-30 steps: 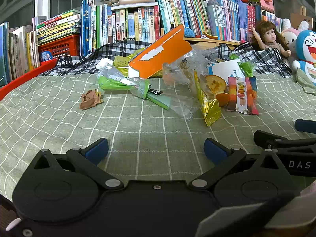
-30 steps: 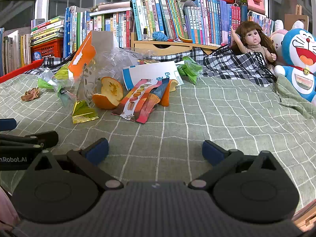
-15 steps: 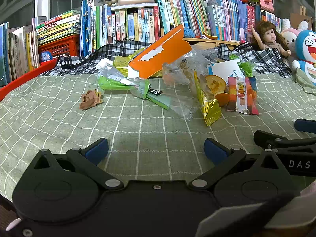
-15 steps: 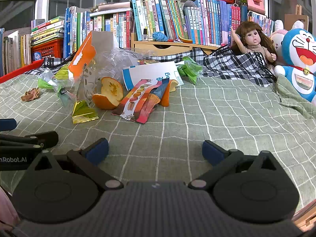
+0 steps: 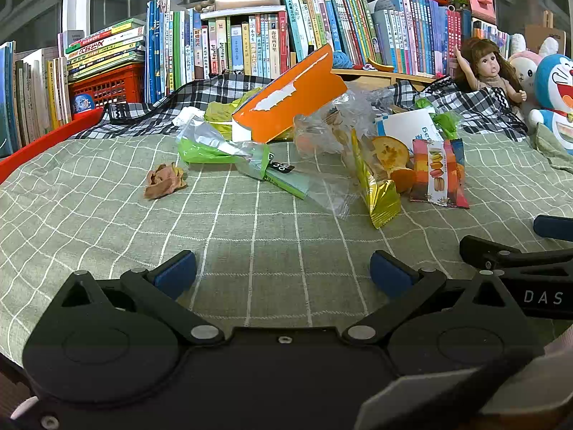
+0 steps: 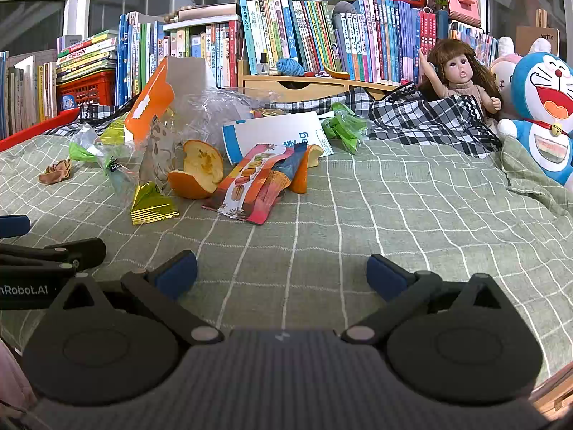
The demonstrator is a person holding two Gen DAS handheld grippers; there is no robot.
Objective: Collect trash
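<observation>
Currently, the left claw (image 5: 283,268) and right claw (image 6: 282,268) are hovering wide open and empty, near the wrapper pile (image 6: 250,182), presumably readying a first pick.

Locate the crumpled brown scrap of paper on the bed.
The crumpled brown scrap lies alone on the green checked bedspread, left of the trash pile in both views, its nearest neighbour the green plastic wrapper just behind and to its right.

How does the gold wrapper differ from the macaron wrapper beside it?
The gold wrapper is plain shiny foil, puffed up into a peak; the macaron wrapper is printed with coloured macarons, longer, and lies nearly flat. Both are open snack packets on the green checked cloth, next to the orange peel.
</observation>
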